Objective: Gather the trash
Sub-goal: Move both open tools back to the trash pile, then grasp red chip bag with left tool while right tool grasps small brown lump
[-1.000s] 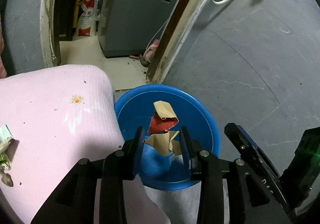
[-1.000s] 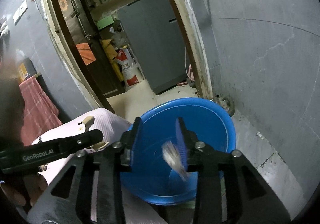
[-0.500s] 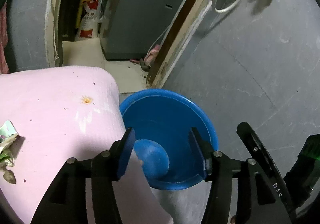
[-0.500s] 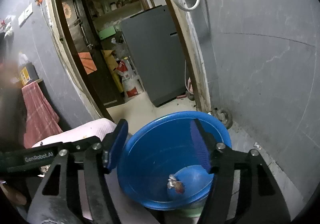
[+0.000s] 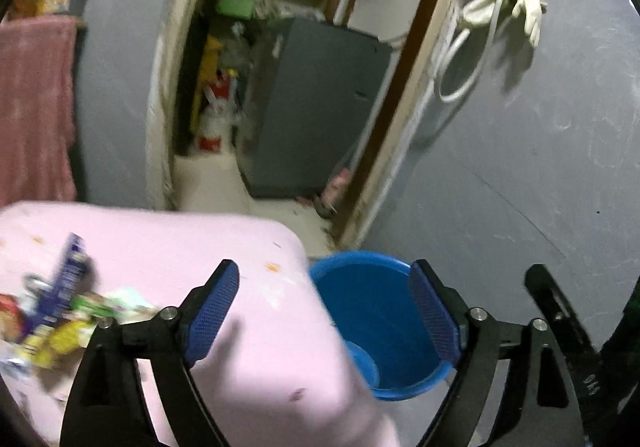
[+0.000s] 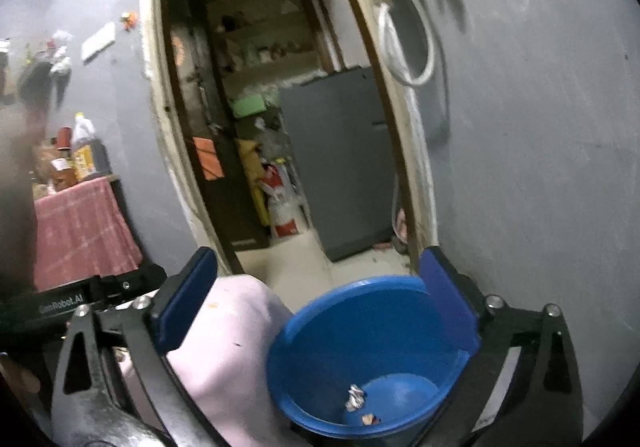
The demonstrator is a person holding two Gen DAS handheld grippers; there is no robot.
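Note:
A blue plastic basin [image 5: 384, 323] stands on the floor beside a pink-covered table [image 5: 168, 259]. My left gripper [image 5: 324, 315] is wide open and empty, above the table corner and the basin. A heap of colourful wrappers [image 5: 60, 311] lies on the table at the far left, blurred. In the right wrist view the basin [image 6: 360, 351] holds a crumpled silver wrapper [image 6: 355, 396] and a small scrap [image 6: 370, 419]. My right gripper [image 6: 316, 307] is wide open and empty above the basin.
A grey wall [image 5: 540, 167] is on the right, with a doorway [image 5: 280, 107] behind leading to a grey cabinet [image 5: 312, 111]. White hose and gloves [image 5: 504, 7] hang on the wall. A red cloth [image 6: 80, 231] covers a side table at the left.
Both grippers opened and dropped their trash into the basin, then lifted and tilted up. The left view swung left, bringing the wrapper heap into view.

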